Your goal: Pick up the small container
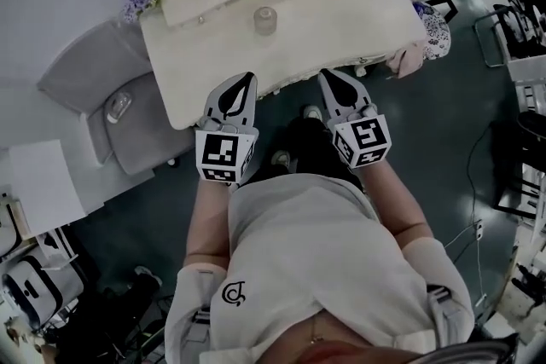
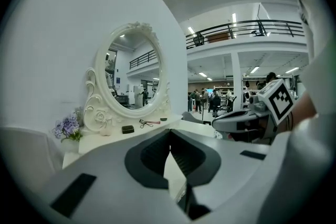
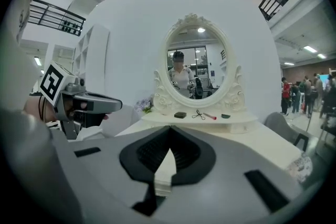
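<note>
Holding the grey left gripper [image 1: 246, 79] and grey right gripper [image 1: 325, 75] mid-frame at the cream vanity table's [image 1: 345, 13] near edge, both pinched fully together on nothing. Spotting the small clear round glass container [image 1: 265, 20] upper centre on that tabletop, well apart from both.

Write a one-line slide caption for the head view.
Left gripper and right gripper, jaws shut and empty, hover at the near edge of the vanity table; the small container stands untouched ahead.

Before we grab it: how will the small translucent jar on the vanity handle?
The small jar looks translucent, maybe glass: probably rigid, slick, breakable. Squat and round, so likely stable upright; may roll if tipped.
</note>
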Demonstrator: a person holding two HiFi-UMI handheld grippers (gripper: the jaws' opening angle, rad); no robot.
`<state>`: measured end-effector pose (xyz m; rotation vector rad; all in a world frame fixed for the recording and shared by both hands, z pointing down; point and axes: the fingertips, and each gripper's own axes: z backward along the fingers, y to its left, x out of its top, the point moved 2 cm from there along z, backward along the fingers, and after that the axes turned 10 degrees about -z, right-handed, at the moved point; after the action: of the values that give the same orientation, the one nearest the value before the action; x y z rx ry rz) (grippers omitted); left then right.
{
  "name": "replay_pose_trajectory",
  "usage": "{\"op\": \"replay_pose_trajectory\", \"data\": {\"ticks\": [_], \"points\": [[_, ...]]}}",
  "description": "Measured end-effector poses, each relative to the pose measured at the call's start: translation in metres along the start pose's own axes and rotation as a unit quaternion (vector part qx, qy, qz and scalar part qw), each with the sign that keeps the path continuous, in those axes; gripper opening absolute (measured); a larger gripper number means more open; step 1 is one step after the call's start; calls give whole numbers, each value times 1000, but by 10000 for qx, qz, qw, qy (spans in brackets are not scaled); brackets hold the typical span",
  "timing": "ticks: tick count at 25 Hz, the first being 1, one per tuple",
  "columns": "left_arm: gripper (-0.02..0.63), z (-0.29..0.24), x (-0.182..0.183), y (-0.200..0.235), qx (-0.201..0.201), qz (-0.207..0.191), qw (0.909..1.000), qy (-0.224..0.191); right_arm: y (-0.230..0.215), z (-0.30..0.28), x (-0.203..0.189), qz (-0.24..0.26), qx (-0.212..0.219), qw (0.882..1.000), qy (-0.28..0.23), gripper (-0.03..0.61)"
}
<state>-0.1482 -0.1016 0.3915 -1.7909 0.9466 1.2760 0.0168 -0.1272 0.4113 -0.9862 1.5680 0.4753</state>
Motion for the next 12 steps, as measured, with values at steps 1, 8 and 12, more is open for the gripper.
{"op": "replay_pose_trajectory", "data": {"ticks": [1,8,12], "points": [[12,-6,-2,2,64,29,10000,40,-5,-9,1,0,79,10000,33,6],[12,-63,0,21,686,248,9970,241,-42,-79,21,229,869,9955,307,6],[12,-92,-2,27,1096,401,9926,331,-60,-110,26,406,1367,9884,521,6]]}}
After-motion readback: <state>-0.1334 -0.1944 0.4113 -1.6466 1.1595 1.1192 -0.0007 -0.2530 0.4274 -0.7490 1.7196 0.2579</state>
